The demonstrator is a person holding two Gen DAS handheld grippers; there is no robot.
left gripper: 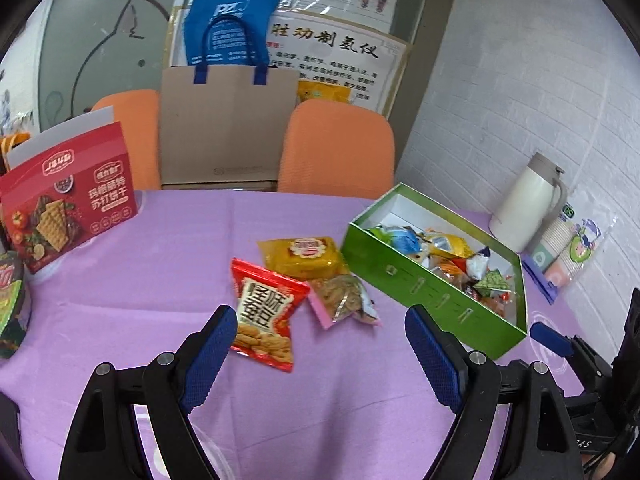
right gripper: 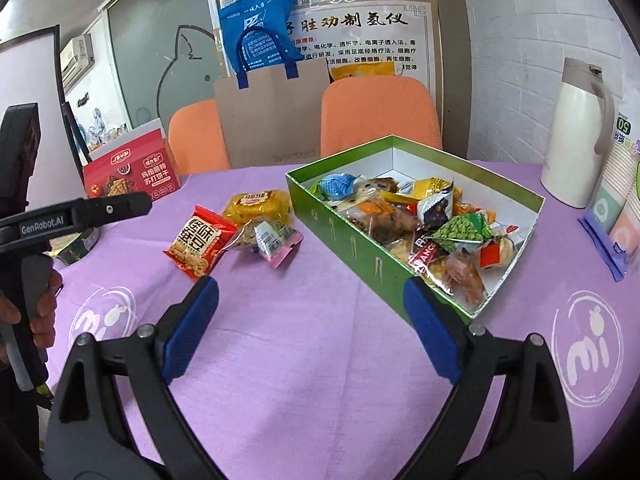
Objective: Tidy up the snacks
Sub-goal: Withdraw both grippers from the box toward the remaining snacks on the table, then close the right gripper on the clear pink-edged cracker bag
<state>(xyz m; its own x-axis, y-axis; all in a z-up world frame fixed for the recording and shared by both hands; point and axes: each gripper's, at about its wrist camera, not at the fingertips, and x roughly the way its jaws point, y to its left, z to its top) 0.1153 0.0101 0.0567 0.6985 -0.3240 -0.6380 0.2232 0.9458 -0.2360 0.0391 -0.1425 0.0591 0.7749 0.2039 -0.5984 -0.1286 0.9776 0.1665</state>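
Three loose snacks lie on the purple tablecloth: a red packet (left gripper: 265,315) (right gripper: 199,241), a yellow packet (left gripper: 302,257) (right gripper: 258,205) and a clear packet with a pink edge (left gripper: 345,300) (right gripper: 267,237). To their right stands a green box (left gripper: 420,284) (right gripper: 352,236) holding several wrapped snacks. My left gripper (left gripper: 320,344) is open just short of the red packet, with nothing between its fingers. Closer to the table's near edge, my right gripper (right gripper: 310,320) is open and empty, its right finger by the box's near corner.
A red cracker box (left gripper: 70,196) (right gripper: 132,174) stands at the far left, a round tin (left gripper: 10,304) beside it. A white thermos (left gripper: 528,200) (right gripper: 580,136) and packed paper cups (left gripper: 568,248) are at the right. Two orange chairs (left gripper: 340,148) and a cardboard bag (left gripper: 228,128) are behind the table.
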